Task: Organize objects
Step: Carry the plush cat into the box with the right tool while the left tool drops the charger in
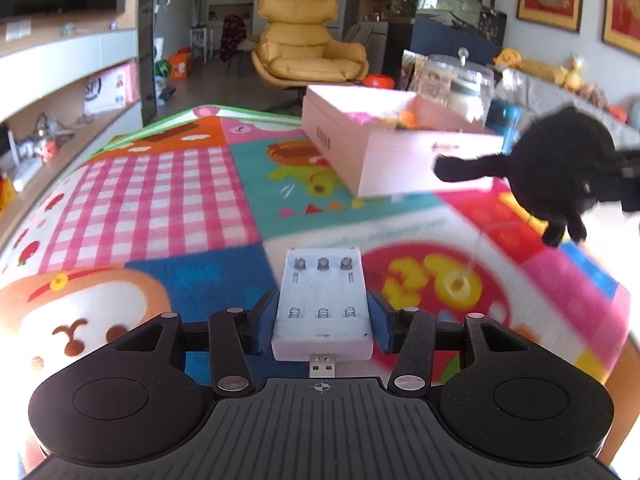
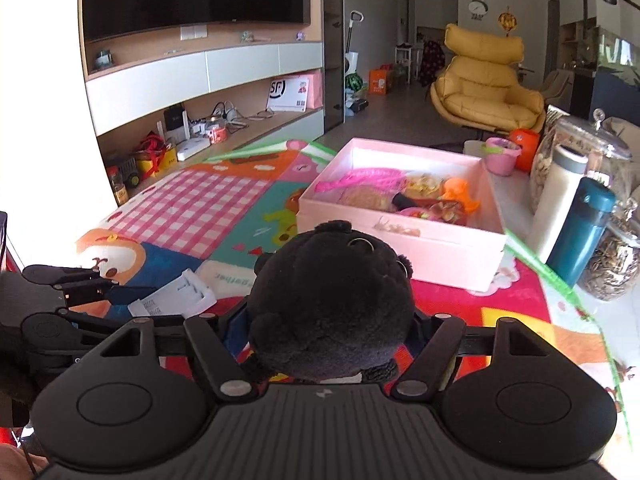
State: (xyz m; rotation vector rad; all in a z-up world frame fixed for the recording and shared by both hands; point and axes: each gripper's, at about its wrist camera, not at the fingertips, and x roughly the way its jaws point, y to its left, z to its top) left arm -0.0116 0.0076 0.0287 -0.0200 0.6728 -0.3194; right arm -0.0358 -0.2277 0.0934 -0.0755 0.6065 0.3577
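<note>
Both views are bright with daylight. In the right wrist view a white glare washes out the whole left edge, beside the TV cabinet [image 2: 200, 76]. The fisheye lens bends the shelves and the play mat [image 1: 168, 200] at the edges. In the left wrist view the pink box [image 1: 392, 152] and the black plush toy [image 1: 560, 168] look blurred. The far room is dimmer.

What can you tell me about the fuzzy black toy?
The black plush toy is round, soft and fuzzy, with stubby limbs and small shiny bits on top. The right tool grips it on both sides, holding it up above the colourful play mat, just in front of the open pink box. Nothing else touches it. From the left view it hangs sideways, one arm sticking out toward the box.
</note>
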